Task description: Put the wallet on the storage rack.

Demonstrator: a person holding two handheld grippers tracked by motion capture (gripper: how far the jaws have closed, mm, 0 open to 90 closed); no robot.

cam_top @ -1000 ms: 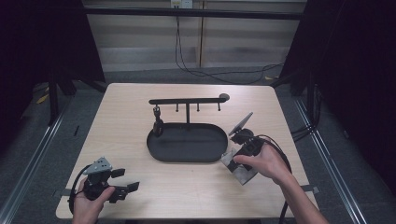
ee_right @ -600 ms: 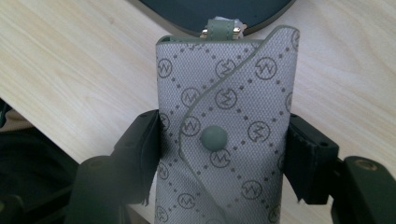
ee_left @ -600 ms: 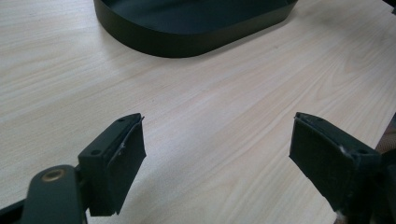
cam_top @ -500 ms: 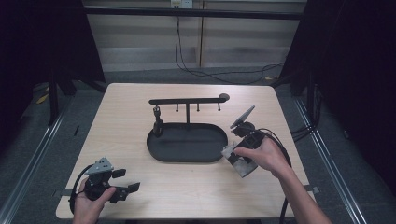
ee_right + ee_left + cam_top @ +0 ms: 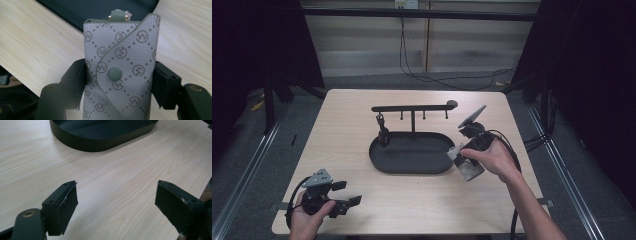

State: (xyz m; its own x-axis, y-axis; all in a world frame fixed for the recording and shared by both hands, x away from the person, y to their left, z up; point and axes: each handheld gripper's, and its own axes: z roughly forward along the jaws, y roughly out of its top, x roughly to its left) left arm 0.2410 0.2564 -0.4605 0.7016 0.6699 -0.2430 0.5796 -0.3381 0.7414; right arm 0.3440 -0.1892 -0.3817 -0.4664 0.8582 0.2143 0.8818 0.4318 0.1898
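A grey patterned pouch (image 5: 120,60) with a snap button and a green strap end is held upright in my right gripper (image 5: 120,82), which is shut on its sides. In the high view the pouch (image 5: 465,164) hangs at the right end of the black oval tray (image 5: 412,170), with my right gripper (image 5: 463,156) just above the table. A black rack (image 5: 412,107) with pegs stands at the tray's back edge, and a small dark item (image 5: 382,131) hangs from its left peg. My left gripper (image 5: 348,193) rests open near the front left corner, its jaws wide apart over bare wood (image 5: 116,205).
The tray's near wall (image 5: 100,141) lies ahead of my left gripper. The light wooden table (image 5: 347,125) has free room to the left and front of the tray. Cables trail from both grippers and along the floor behind the table.
My right gripper has carried the pouch a little farther from the person, closer to the tray's right end. The left gripper has hardly moved.
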